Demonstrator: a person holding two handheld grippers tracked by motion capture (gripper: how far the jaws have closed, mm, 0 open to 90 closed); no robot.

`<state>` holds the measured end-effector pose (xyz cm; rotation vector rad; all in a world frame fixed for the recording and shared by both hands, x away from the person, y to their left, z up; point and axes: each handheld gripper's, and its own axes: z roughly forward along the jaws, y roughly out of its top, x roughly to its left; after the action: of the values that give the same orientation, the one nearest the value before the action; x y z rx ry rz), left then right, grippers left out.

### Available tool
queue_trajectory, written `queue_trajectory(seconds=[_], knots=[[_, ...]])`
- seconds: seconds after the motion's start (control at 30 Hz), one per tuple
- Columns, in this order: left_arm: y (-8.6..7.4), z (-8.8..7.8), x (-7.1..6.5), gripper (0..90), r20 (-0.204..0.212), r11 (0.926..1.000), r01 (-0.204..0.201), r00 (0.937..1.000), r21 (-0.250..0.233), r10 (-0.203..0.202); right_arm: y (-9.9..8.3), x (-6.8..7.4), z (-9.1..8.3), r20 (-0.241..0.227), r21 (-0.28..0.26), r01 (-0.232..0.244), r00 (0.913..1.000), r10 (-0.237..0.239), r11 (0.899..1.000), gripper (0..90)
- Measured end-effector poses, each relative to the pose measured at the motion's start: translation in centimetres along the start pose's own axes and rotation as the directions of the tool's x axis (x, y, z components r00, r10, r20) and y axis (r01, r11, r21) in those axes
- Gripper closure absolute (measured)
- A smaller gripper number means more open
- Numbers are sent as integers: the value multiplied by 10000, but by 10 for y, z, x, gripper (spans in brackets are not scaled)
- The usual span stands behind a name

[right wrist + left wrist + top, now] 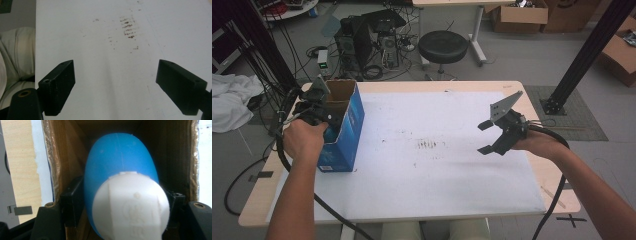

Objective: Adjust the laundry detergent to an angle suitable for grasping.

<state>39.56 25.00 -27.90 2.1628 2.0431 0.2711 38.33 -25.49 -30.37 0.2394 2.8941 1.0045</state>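
A blue cardboard box (349,117) lies on the left of the white table top (427,190), its open end toward my left hand. My left gripper (332,119) reaches into that opening. In the left gripper view a blue bottle (120,160) with a white cap (132,205) sits inside the box's brown walls (67,152), between the jaws of my left gripper (125,200), which stand just beside it without a clear squeeze. My right gripper (485,137) hovers open over the right half of the table, nothing between its jaws (116,85).
Dark smudges (429,145) mark the sheet's middle. Beyond the far edge stand a black stool (443,46) and a computer tower (362,45) with cables. A black post (582,55) rises at the right, cardboard boxes (519,15) behind it. White cloth (229,100) lies left.
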Motion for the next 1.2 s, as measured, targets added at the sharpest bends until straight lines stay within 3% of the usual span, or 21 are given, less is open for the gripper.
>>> queue_trajectory(seconds=[0.27, 0.63, 0.93, 1.2], knots=[[1, -6, 0, 287, 116, 10000, -3, 9999, -69, 4, 2, 1, -1, 17, -7, 16, 10000, -16, 10000, 155], [1, -13, -1, 288, 177, 9997, -61, 9998, -227, 65, 2, 2, -2, 23, -35, 73, 10000, -72, 10000, 155], [3, -34, -1, 288, 114, 9987, -55, 9999, -514, 61, 3, 4, -5, 78, -127, 48, 10000, -47, 9999, 155], [10, -61, -7, 288, 73, 9951, -444, 9990, -888, 452, 4, 6, -8, 153, -174, 43, 9999, -40, 9998, 155]])
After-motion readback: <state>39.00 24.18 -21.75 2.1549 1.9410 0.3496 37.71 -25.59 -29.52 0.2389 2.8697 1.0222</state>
